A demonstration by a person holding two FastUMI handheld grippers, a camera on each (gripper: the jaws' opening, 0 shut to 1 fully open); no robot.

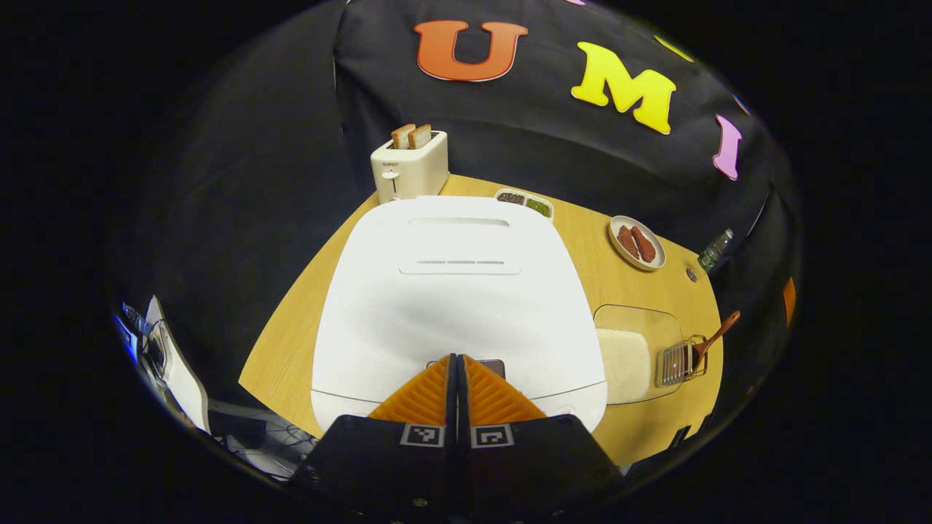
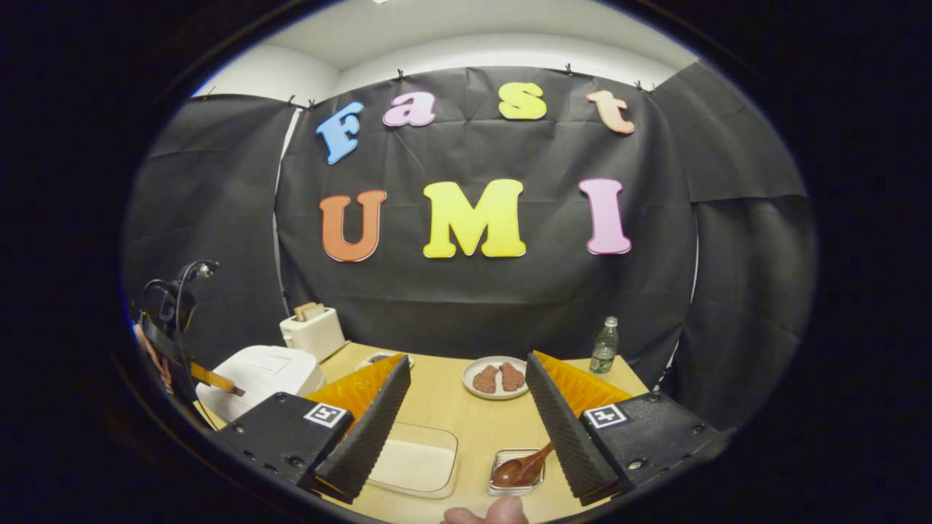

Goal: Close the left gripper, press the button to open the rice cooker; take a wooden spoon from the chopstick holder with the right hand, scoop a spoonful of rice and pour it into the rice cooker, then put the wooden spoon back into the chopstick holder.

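One rice cooker (image 1: 455, 291), one wooden spoon (image 2: 520, 469) (two toast slices (image 1: 411, 136)).

Clutter on the wooden table (image 1: 582, 262), non-task items only.
Toaster (image 1: 409, 170) at back with two bread slices (image 1: 411, 136) upright in its slots; divided dish (image 1: 524, 202) just beside it, one dark filling, one green; plate (image 2: 496, 378) with two brown pieces; green bottle (image 2: 604, 346) upright near the back-right corner.

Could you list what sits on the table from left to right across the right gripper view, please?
Rice cooker → toaster → clear rice container → plate of meat → wooden spoon → green bottle.
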